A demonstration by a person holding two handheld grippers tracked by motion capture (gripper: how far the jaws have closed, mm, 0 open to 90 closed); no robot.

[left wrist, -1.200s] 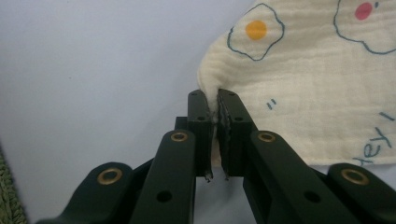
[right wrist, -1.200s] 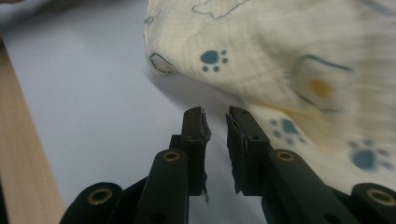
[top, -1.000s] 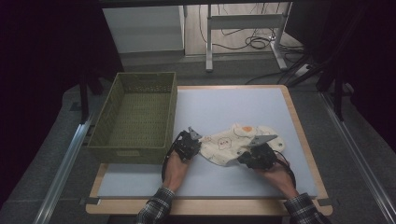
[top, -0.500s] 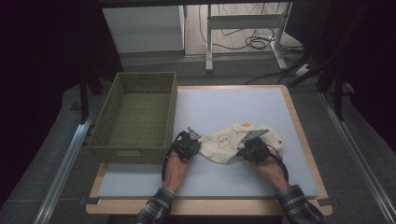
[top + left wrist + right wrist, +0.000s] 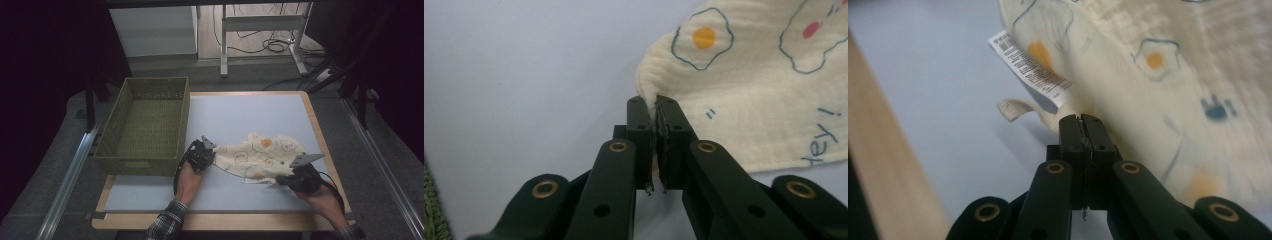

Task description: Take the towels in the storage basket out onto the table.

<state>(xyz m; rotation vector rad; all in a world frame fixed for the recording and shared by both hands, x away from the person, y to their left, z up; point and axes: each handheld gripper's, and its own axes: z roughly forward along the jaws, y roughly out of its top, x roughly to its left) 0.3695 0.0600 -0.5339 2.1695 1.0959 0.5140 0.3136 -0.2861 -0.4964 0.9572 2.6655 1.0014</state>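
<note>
We are spreading the cloth, both grippers' jaws clamped on its edges, and judging the next move calls for pulling it flat.

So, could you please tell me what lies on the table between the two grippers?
In the high view, the printed cloth spans the stretch between the left gripper and the right gripper, each shut on one edge.
</note>
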